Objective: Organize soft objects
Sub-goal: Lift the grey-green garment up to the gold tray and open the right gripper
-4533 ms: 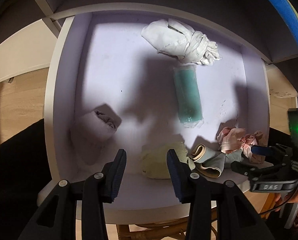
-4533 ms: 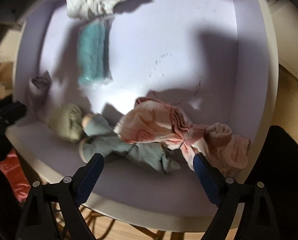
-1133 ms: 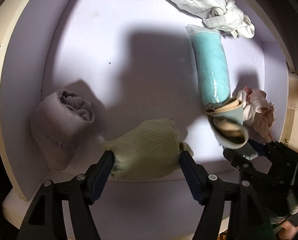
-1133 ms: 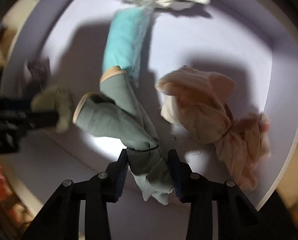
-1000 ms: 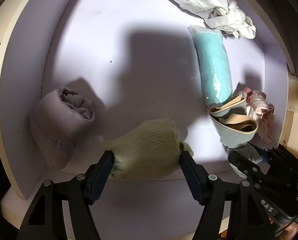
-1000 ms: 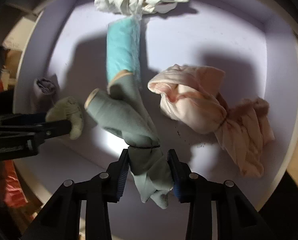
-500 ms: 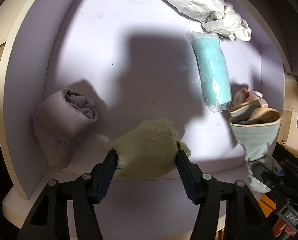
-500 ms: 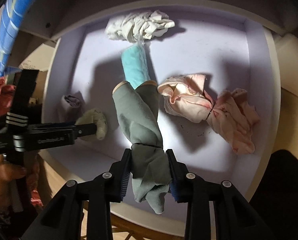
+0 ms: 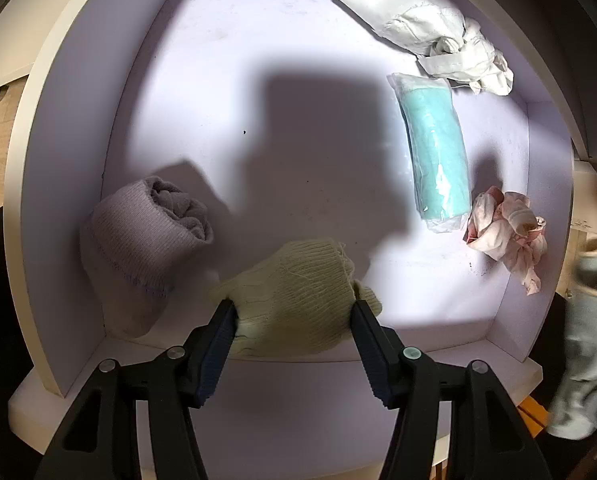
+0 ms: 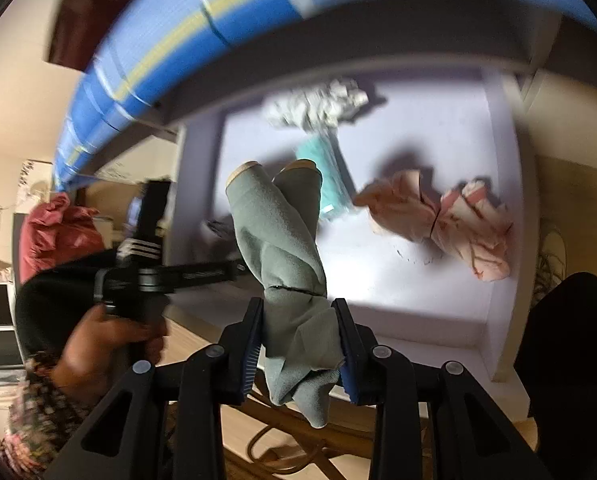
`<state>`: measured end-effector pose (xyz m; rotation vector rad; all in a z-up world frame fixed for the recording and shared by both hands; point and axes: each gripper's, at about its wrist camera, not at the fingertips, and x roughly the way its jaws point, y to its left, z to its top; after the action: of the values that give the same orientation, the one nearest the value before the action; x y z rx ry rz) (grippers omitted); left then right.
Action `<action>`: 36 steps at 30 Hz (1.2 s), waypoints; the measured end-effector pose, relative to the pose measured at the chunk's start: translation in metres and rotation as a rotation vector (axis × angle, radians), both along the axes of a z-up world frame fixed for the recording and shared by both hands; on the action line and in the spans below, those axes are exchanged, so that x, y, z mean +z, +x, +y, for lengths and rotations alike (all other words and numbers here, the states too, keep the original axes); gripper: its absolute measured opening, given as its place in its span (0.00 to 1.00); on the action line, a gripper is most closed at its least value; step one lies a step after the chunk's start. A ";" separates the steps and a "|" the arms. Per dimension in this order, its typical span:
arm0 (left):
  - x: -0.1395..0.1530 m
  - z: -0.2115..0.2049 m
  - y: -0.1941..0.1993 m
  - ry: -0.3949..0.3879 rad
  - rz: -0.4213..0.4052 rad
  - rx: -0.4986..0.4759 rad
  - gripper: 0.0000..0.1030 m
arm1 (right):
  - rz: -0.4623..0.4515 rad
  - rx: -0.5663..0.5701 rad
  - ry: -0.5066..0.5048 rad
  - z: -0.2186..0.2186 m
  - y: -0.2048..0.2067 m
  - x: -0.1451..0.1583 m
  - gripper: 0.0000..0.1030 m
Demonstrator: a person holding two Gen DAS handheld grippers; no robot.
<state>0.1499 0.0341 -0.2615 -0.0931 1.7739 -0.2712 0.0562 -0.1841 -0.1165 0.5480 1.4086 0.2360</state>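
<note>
- We see a white drawer (image 9: 58, 168) with soft things in it: a purple rolled sock (image 9: 146, 236) at the left, a teal roll in clear wrap (image 9: 434, 152), a white bundle (image 9: 430, 36) at the back and a pink bundle (image 9: 506, 232) at the right.
- A blue mat (image 10: 218, 28) hangs over the drawer's back edge.
- Our left gripper (image 9: 294, 322) has its jaws pressed on a pale yellow knit sock (image 9: 298, 292) – ribbed, lumpy, at the drawer's front.
- Our right gripper (image 10: 300, 344) has its jaws squeezed tight on grey-green socks (image 10: 282, 240) with tan cuffs, tied together and lifted above the drawer's front edge.
- We cannot read the small writing on the tool.
</note>
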 end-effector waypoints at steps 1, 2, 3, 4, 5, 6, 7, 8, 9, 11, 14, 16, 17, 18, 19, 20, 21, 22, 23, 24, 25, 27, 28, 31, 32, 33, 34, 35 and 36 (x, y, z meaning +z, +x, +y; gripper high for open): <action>0.000 0.001 0.000 -0.001 0.000 0.001 0.58 | -0.013 -0.005 0.004 -0.001 -0.001 0.006 0.33; 0.000 0.002 0.000 -0.002 0.000 0.003 0.58 | -0.030 -0.012 0.008 -0.003 -0.003 0.015 0.33; 0.000 0.002 0.000 -0.003 0.000 0.005 0.58 | -0.041 -0.018 0.012 -0.005 -0.004 0.021 0.33; 0.001 0.003 0.001 -0.003 0.001 0.005 0.58 | -0.058 -0.027 0.023 -0.008 -0.007 0.031 0.33; 0.006 0.002 0.001 -0.003 0.000 0.005 0.58 | -0.072 -0.033 0.031 -0.010 -0.008 0.038 0.33; 0.006 0.002 0.001 -0.003 0.000 0.006 0.58 | -0.091 -0.041 0.040 -0.013 -0.010 0.049 0.33; 0.006 0.002 0.001 -0.003 0.000 0.007 0.58 | -0.109 -0.046 0.045 -0.015 -0.011 0.059 0.33; 0.006 0.002 0.001 -0.003 0.000 0.007 0.58 | -0.130 -0.050 0.047 -0.018 -0.012 0.070 0.33; 0.005 0.003 0.001 -0.003 -0.001 0.007 0.58 | -0.149 -0.052 0.050 -0.020 -0.013 0.080 0.33; 0.006 0.003 0.001 -0.002 -0.002 0.008 0.58 | -0.179 -0.055 0.056 -0.022 -0.012 0.096 0.33; 0.005 0.000 0.001 0.000 -0.004 0.011 0.58 | -0.238 -0.055 0.072 -0.026 -0.008 0.127 0.33; 0.005 -0.002 0.002 0.003 -0.006 0.011 0.58 | -0.287 -0.043 0.077 -0.027 0.000 0.150 0.33; 0.005 -0.004 0.001 0.004 -0.007 0.013 0.58 | -0.310 -0.041 0.069 -0.028 0.007 0.162 0.33; 0.005 -0.004 0.001 0.003 -0.007 0.016 0.58 | -0.326 -0.042 0.058 -0.028 0.014 0.170 0.33; 0.005 -0.004 0.002 0.002 -0.007 0.018 0.58 | -0.338 -0.044 0.048 -0.028 0.021 0.175 0.33; 0.009 -0.003 0.000 0.001 -0.008 0.020 0.58 | -0.353 -0.049 0.034 -0.029 0.032 0.183 0.33; 0.009 -0.003 0.000 0.001 -0.008 0.023 0.58 | -0.362 -0.055 0.024 -0.030 0.043 0.187 0.33; 0.010 -0.002 0.000 0.001 -0.009 0.023 0.58 | -0.369 -0.062 0.013 -0.031 0.052 0.191 0.33; 0.011 0.000 0.000 0.000 -0.010 0.023 0.58 | -0.374 -0.067 0.000 -0.031 0.061 0.194 0.33; 0.011 0.000 -0.001 -0.001 -0.010 0.027 0.58 | -0.379 -0.075 -0.022 -0.032 0.074 0.196 0.33; 0.012 0.001 -0.001 -0.002 -0.010 0.030 0.58 | -0.378 -0.087 -0.049 -0.033 0.088 0.198 0.33; 0.013 0.003 0.000 -0.005 -0.011 0.033 0.58 | -0.375 -0.107 -0.080 -0.035 0.111 0.200 0.33; 0.014 0.004 0.000 -0.006 -0.012 0.034 0.58 | -0.371 -0.118 -0.093 -0.036 0.122 0.200 0.33; 0.014 0.004 -0.001 -0.008 -0.012 0.036 0.58 | -0.366 -0.144 -0.147 -0.037 0.154 0.198 0.33; 0.014 0.004 -0.001 -0.008 -0.012 0.037 0.58 | -0.366 -0.154 -0.154 -0.037 0.165 0.197 0.33; 0.014 0.005 -0.001 -0.002 -0.009 0.041 0.58 | -0.369 -0.167 -0.163 -0.037 0.179 0.198 0.33; 0.014 0.005 -0.001 -0.004 -0.008 0.043 0.58 | -0.371 -0.175 -0.169 -0.036 0.188 0.198 0.33; 0.014 0.005 -0.001 -0.005 -0.008 0.046 0.58 | -0.378 -0.185 -0.182 -0.035 0.199 0.199 0.32; 0.014 0.005 -0.001 -0.007 -0.007 0.049 0.58 | -0.383 -0.194 -0.192 -0.036 0.208 0.199 0.32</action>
<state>0.1488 0.0396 -0.2478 -0.1399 1.7612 -0.2423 0.2646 -0.2200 0.0829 0.4490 0.9870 0.0446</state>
